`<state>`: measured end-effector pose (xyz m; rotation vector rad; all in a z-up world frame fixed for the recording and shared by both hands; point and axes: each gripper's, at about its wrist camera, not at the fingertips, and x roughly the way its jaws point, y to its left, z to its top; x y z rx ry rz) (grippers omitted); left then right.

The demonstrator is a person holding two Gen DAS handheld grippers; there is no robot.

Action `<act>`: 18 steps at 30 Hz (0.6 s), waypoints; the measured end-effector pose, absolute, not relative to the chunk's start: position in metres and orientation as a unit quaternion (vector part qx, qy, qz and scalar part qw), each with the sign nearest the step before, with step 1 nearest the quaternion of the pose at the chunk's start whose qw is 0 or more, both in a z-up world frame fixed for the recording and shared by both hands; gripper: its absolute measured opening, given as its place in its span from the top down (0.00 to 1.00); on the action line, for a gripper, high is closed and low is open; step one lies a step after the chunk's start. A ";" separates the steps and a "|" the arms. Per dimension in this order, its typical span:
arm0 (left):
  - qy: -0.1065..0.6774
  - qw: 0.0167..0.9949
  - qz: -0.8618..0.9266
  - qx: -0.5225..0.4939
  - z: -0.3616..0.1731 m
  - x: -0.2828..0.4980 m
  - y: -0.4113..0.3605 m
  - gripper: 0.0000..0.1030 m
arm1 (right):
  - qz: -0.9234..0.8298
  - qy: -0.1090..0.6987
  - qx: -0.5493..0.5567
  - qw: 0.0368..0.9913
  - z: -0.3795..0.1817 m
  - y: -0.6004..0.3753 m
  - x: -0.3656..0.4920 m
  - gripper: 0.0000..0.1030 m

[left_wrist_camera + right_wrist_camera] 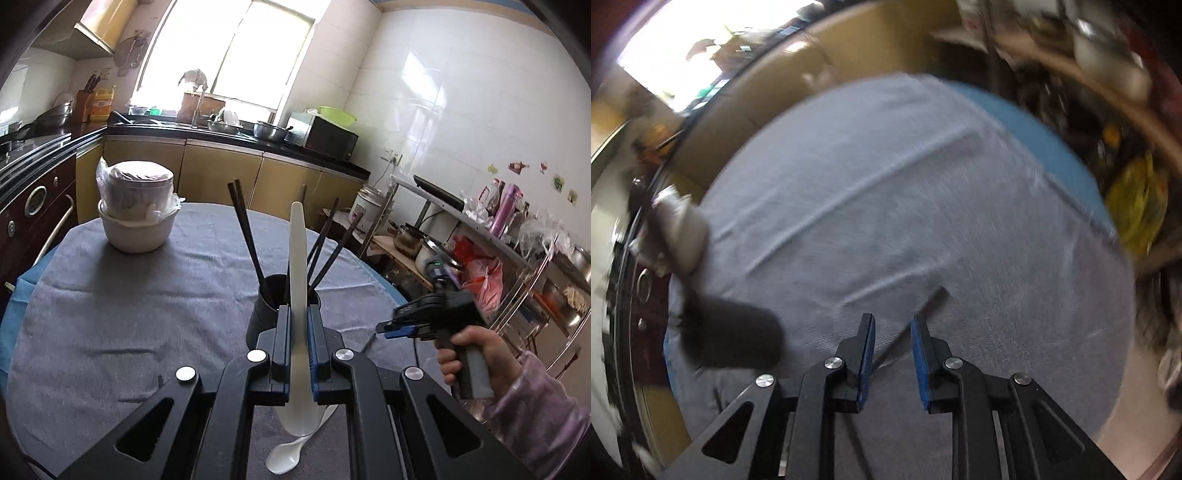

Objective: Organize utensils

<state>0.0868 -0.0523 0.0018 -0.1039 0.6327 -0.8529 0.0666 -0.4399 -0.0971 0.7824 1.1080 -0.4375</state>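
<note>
My left gripper [298,314] is shut on a white spoon [297,258], held upright with its handle up, just in front of a dark utensil holder [266,306] that has several black chopsticks [245,229] in it. A second white spoon [286,458] lies on the grey cloth below the gripper. My right gripper [388,328] is at the right in the left wrist view. In its own blurred view the right gripper [893,321] is open, and a black chopstick [925,308] lies on the cloth between its fingers. The holder [735,332] is at its left.
A round table with a grey cloth [129,314] over a blue one. A white bowl with wrapped containers [136,210] stands at the far left. Kitchen counters [236,140] are behind and a metal shelf with pots [498,236] is at the right.
</note>
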 end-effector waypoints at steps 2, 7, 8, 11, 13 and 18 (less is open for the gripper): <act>0.303 0.859 -0.409 -0.048 -0.001 0.087 -0.056 0.92 | -0.212 0.517 0.371 0.741 -0.113 -0.445 0.072 0.79; 0.305 0.858 -0.410 -0.045 -0.004 0.089 -0.059 0.92 | -0.256 0.542 0.348 0.721 -0.132 -0.443 0.087 0.78; 0.305 0.858 -0.410 -0.045 -0.005 0.089 -0.058 0.92 | -0.266 0.540 0.339 0.723 -0.130 -0.442 0.090 0.78; 0.308 0.858 -0.408 -0.046 -0.006 0.092 -0.057 0.92 | -0.280 0.542 0.306 0.731 -0.132 -0.434 0.098 0.77; 0.308 0.859 -0.407 -0.047 -0.006 0.092 -0.056 0.92 | -0.288 0.548 0.271 0.737 -0.131 -0.425 0.105 0.78; 0.308 0.859 -0.407 -0.052 -0.005 0.088 -0.053 0.92 | -0.279 0.533 0.231 0.764 -0.131 -0.406 0.105 0.89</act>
